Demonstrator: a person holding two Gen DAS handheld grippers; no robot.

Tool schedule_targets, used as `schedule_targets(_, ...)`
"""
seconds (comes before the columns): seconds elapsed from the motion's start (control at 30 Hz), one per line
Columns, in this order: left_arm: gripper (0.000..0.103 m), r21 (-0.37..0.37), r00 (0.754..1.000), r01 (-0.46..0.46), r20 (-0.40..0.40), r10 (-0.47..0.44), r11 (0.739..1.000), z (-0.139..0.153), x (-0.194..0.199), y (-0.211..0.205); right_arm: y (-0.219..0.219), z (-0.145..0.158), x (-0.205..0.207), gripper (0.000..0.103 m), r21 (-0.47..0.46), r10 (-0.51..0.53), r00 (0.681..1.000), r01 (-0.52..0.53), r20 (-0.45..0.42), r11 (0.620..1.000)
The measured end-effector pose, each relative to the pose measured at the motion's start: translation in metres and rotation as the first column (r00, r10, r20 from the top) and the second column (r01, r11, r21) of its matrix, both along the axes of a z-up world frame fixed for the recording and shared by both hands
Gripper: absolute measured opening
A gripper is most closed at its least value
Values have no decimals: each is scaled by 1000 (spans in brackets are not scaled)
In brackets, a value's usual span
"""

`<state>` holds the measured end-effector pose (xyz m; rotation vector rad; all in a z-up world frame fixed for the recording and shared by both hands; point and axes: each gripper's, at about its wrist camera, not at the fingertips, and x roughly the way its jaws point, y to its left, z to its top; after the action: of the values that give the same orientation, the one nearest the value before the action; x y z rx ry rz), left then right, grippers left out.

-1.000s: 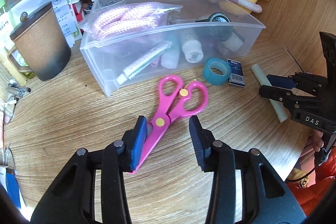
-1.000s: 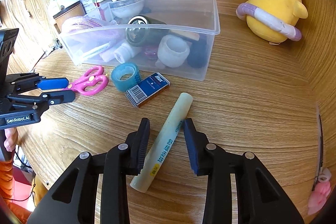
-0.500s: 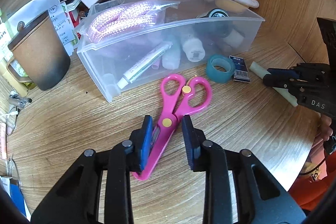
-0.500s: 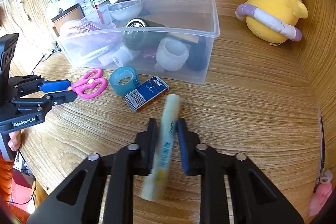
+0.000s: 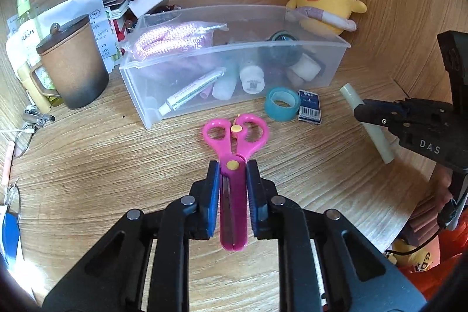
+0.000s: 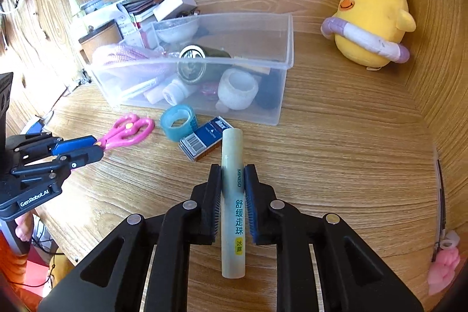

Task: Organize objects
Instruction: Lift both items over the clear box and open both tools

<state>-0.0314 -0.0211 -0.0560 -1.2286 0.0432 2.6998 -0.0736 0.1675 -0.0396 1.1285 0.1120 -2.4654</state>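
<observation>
While both tongs already have something between them, nothing new is in the clear bin point(image 5: 292, 48) yet, so the task looks mid-way: pickups in hand, drop-offs left. Left gripper point(image 5: 232, 168): jaws closing, pads against the blades of the pink scissors point(image 5: 234, 165), handles pointing far toward the bin; scissors look just off the wooden desk point(image 5: 87, 165), hard to be sure. Right gripper point(image 6: 232, 174): pressed together on the pale green tube point(image 6: 232, 195), pinched about mid-length, cap end toward the bin. Bin holds pink rope point(image 5: 172, 43), a small white tube point(image 5: 193, 92), bottles and a dark jar. Not yet sorted, on the desk just near the bin's front wall: teal tape roll point(image 5: 282, 103) and blue staple box point(image 5: 309, 106), side by side. Judgement: scissors and tube go in next, then tape and box. Left view alone shows the brown lidded cup point(image 5: 73, 66) left of the bin and glasses at the left edge; right view alone shows the printing on the green tube, the bin's right end with a white cup-shaped thing point(image 6: 238, 88), and a pink toy at the near right. Yellow plush chick point(image 6: 371, 19) sits far right, in both views.
</observation>
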Motion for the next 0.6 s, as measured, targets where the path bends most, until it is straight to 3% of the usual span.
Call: schedule_targets(0.6, 17, 32, 983, 43, -182, -37, 999, 65, 5, 19, 0, 51, 1, 14, -55, 4, 991, -12, -134, 998)
